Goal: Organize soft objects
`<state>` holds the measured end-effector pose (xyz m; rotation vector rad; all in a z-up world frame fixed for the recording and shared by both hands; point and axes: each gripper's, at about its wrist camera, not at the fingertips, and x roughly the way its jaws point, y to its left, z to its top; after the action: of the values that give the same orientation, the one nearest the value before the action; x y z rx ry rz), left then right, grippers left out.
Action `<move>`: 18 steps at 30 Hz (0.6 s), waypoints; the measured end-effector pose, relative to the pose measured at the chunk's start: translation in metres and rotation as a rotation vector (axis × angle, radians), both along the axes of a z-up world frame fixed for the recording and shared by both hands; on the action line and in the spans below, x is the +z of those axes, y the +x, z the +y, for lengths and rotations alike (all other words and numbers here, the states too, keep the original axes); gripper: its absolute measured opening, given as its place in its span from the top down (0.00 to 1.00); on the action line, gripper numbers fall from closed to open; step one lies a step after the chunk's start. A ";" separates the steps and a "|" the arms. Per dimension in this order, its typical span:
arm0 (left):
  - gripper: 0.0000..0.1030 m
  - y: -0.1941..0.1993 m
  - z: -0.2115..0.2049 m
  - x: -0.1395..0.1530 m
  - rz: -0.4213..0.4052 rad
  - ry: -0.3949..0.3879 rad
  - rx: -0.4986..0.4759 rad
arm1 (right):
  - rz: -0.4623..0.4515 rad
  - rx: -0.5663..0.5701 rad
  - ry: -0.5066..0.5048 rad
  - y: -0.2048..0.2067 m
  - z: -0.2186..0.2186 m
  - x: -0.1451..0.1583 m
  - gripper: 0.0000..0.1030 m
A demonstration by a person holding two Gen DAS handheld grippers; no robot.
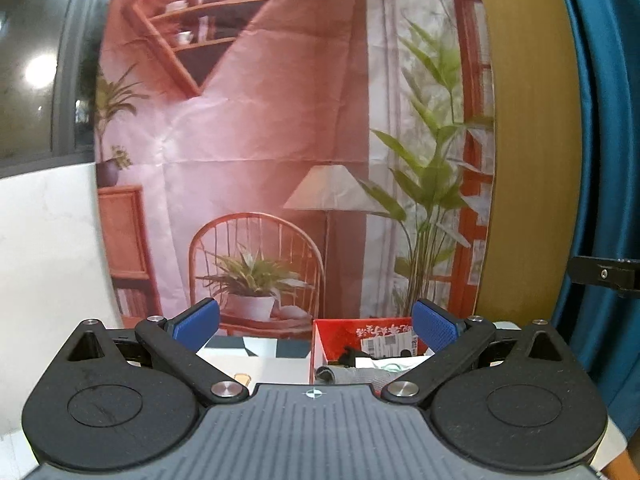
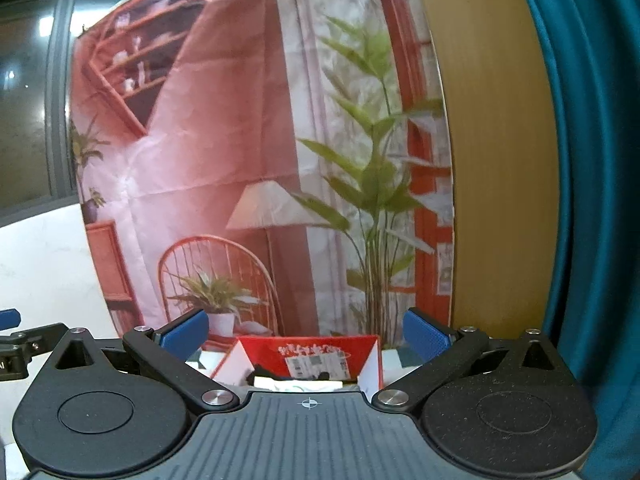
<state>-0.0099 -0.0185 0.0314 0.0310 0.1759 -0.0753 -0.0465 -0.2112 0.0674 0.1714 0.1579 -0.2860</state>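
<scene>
both tongs, left point(image 1: 316, 322) and right point(image 2: 306, 330), gape wide, empty; dip them toward the box point(image 2: 312, 354) ahead, then pinch cloth point(image 1: 352, 376) gently.

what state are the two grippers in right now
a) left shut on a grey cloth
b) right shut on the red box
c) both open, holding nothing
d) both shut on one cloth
c: the left gripper and right gripper both have their blue pads spread wide with nothing between them; the red box sits beyond.

One red box point(image 2: 320, 354) counted – one grey cloth point(image 1: 352, 376) inside; two grippers, left gripper point(image 1: 316, 326), right gripper point(image 2: 308, 338).
</scene>
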 end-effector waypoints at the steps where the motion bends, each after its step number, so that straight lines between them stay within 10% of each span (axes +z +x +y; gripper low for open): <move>1: 0.00 -0.004 0.001 0.000 0.004 -0.009 0.000 | -0.003 0.006 0.002 -0.003 0.002 0.001 0.00; 18: 0.00 -0.008 0.010 -0.009 0.040 -0.043 0.043 | 0.014 0.013 -0.011 -0.019 0.017 0.000 0.00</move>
<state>-0.0182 -0.0086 0.0225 -0.0169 0.2146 -0.0371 -0.0654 -0.1941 0.0676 0.1570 0.1711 -0.2751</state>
